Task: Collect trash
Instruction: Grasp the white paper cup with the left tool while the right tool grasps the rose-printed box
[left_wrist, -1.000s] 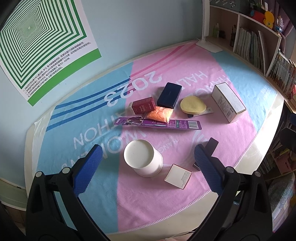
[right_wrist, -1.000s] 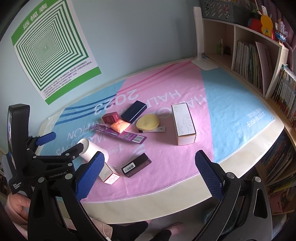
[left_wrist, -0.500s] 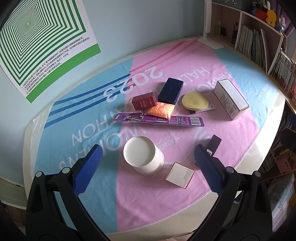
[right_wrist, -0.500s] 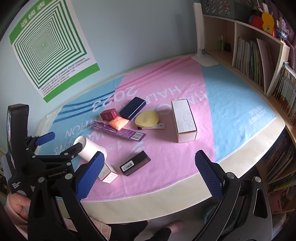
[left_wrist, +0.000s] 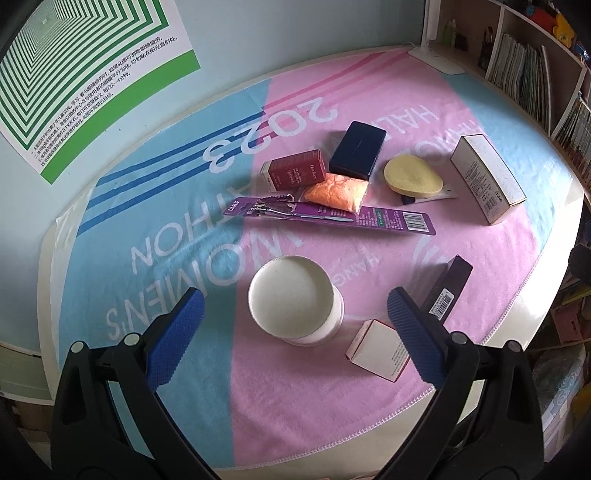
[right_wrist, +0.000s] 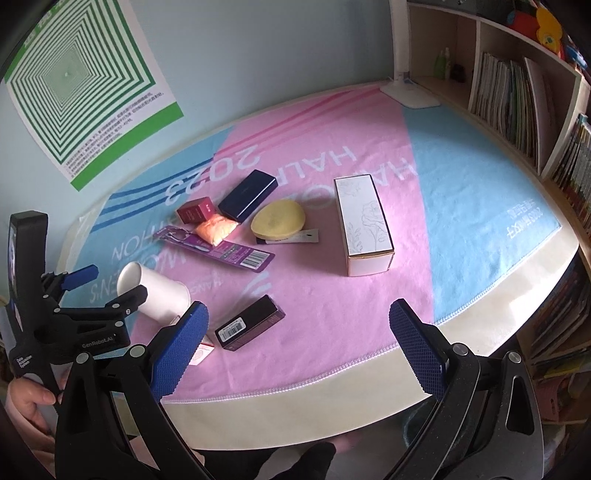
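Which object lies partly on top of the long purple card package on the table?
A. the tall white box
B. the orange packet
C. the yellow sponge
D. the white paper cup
B: in the left wrist view the orange packet overlaps the upper edge of the purple card package, while the sponge, the paper cup and the white box all lie apart from it.

My fingertips (left_wrist: 177, 339) are blue with a diamond-knurled texture. The towel (left_wrist: 498, 258) under me is pink and light blue with white lettering. A white paper cup (left_wrist: 295, 299), an orange packet (left_wrist: 338, 192), a purple barcode card (left_wrist: 332, 216).
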